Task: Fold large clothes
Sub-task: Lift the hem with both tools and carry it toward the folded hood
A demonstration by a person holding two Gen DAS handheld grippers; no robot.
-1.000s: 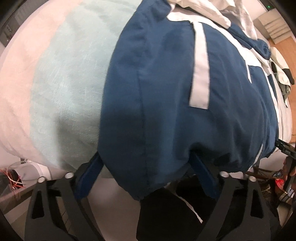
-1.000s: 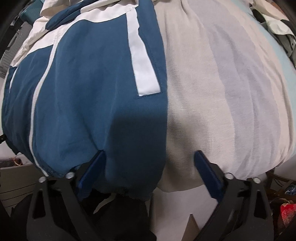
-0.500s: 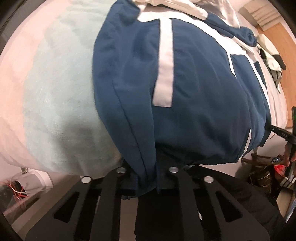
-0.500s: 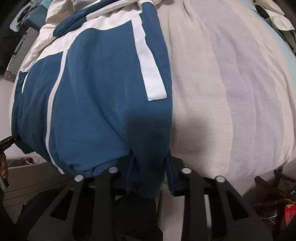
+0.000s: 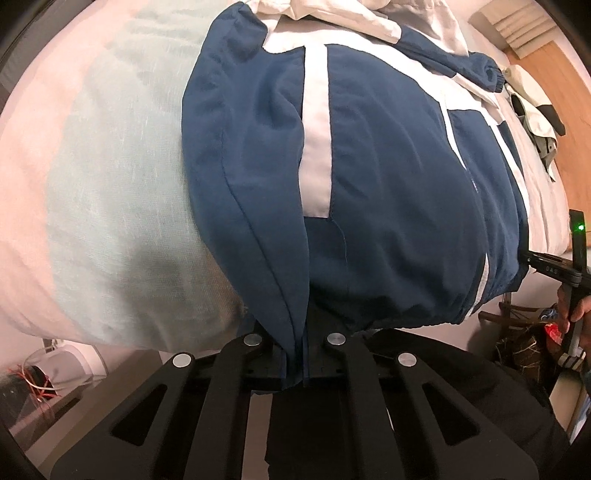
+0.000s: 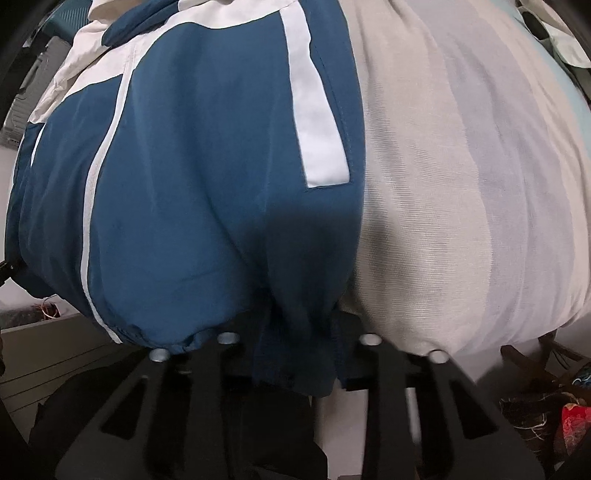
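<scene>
The left gripper [image 5: 294,363] is clamped on the near hem of the blue jacket [image 5: 388,192], its black slotted fingers drawn together with a thin fold of smooth, slightly shiny navy fabric pinched between them. The right gripper [image 6: 299,363] is likewise closed on the jacket's [image 6: 207,192] hem at the corner that borders the bare sheet, a gathered bunch of cloth squeezed between its pads.

The jacket lies spread front-down-the-slope over the bed [image 5: 110,192], its gathered hem hanging just over the bed's near edge. Its cloth is a light woven nylon-like material, creased in long soft ridges that run away from each grip. A flat white stripe [image 5: 316,147] runs lengthwise up the panel, and narrow white piping [image 6: 92,206] curves along a seam.

Beside the jacket, the bedsheet [image 6: 461,192] is a finely ribbed weave in broad bands of beige, pale grey-lilac, mint and pink.

Farther up the bed, beyond the jacket's white yoke, lies a rumpled white garment [image 5: 351,18], and another crumpled pale garment [image 5: 532,99] rests near the bed's far edge.
</scene>
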